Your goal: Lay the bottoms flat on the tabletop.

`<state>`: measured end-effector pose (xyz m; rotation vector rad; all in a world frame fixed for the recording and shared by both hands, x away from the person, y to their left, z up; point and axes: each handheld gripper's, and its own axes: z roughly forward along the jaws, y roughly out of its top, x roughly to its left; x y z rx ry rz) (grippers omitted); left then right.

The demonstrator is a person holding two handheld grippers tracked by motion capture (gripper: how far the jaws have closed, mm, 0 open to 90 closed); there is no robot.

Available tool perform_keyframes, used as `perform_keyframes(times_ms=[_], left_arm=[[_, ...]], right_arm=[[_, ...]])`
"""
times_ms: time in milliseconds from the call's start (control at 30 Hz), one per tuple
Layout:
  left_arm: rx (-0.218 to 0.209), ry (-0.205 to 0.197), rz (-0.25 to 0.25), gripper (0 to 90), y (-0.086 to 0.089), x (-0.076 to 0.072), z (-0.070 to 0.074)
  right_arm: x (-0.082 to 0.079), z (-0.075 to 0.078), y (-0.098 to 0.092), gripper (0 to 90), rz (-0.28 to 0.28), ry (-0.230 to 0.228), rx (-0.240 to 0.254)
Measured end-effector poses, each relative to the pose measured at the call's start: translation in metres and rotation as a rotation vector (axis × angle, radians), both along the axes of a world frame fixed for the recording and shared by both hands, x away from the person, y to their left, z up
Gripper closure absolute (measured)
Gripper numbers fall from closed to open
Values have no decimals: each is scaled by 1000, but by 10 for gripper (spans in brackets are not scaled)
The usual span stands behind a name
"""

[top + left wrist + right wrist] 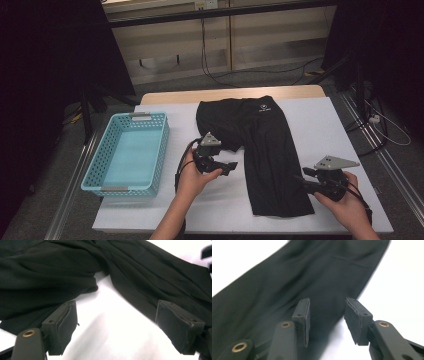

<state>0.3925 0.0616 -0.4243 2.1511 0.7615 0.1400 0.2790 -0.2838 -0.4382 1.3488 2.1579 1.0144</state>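
Folding step: both grippers, left [231, 167] wide open and right [302, 176] part open, hold nothing; next, grip the black shorts [260, 145] hem.

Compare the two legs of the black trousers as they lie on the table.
The stretched leg runs flat and straight from the waist toward the person, past the right gripper. The folded leg is bunched short near the left gripper, its fabric creased. The stretched leg looks far longer than the folded leg. Both are black and rest on the white table, with neither between any jaws.
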Motion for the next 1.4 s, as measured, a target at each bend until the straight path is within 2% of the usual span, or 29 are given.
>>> perform_keyframes(times_ms=[100,167,200,233,300,333,367,433,500,567,633,700,767,1400], left_arm=[[3,3,-2,180,2,-1,0],[1,2,4,179,4,-2,0],[6,2,5,179,5,-2,1],[1,0,9,179,6,-2,1],[6,-4,18,179,7,-2,1],[4,-2,15,179,7,-2,0],[7,3,14,179,7,-3,0],[9,3,12,179,7,-3,0],[9,-1,8,179,6,-4,0],[5,-2,10,179,5,-4,0],[16,-11,19,179,4,-5,0],[13,4,5,179,4,-4,-1],[10,3,3,179,4,-4,-1],[12,5,5,177,5,-4,0]], right_arm=[[10,-6,-1,585,-37,20,-18],[14,-12,0,600,-52,49,-54],[15,-14,0,617,-54,66,-49],[16,-16,0,648,-58,70,-34],[17,-15,-1,819,-59,83,-13],[17,-15,-2,879,-45,101,20],[18,-16,-3,890,-38,107,36],[19,-16,-5,898,-44,104,38],[19,-13,-10,900,-70,75,27],[19,-10,-17,900,-96,61,42],[19,-10,-25,900,-119,60,45],[19,-13,-30,900,-129,74,42],[19,-15,-33,900,-130,87,43],[17,-13,-37,900,-133,74,39]])
